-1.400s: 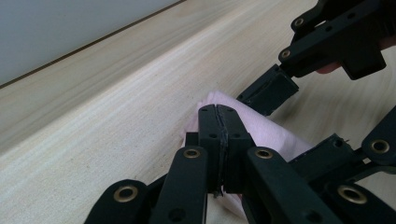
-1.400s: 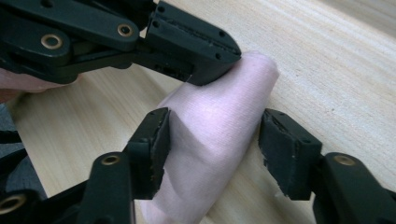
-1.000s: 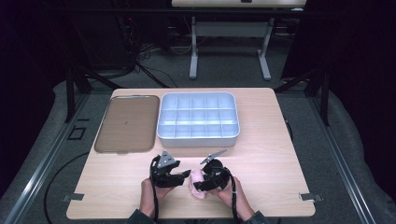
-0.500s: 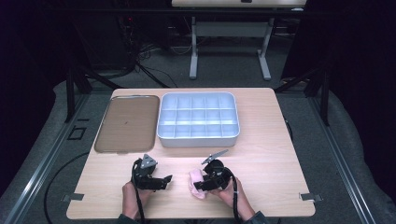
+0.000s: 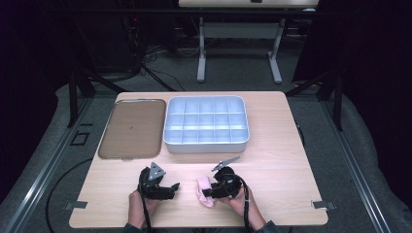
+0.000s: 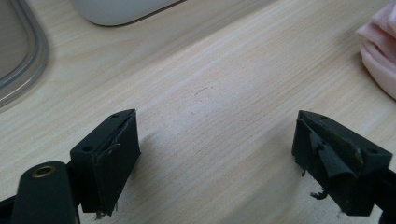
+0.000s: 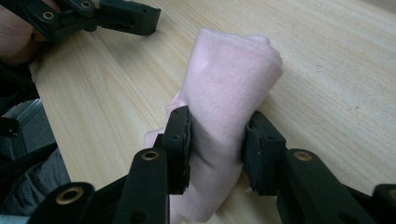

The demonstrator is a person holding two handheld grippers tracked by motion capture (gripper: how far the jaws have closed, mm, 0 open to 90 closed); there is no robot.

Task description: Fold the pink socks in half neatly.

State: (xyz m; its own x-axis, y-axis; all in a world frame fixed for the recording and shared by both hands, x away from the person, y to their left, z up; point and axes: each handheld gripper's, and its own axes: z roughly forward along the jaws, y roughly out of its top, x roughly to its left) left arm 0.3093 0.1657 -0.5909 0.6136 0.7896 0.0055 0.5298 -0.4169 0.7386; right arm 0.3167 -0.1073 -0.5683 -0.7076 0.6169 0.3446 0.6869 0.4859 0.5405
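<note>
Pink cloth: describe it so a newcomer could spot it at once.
On the wooden table, look at the near edge, below the white compartment tray. The pink cloth sits folded in the right gripper, the only soft, pink thing there.

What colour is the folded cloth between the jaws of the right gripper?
Pale pink. The cloth shows best in the right gripper view, squeezed in the right gripper.

A wooden table (image 5: 277,145) stands on a grey floor (image 5: 359,160). On its far half sits a white tray with many compartments (image 5: 206,124), all looking empty. Just beside it, on the left, lies a flat brownish lid with a rounded clear rim (image 5: 132,128), near the tray but not touching it. Behind the table stands a white metal frame (image 5: 238,48), and dark cables (image 5: 155,73) lie on the floor.
</note>
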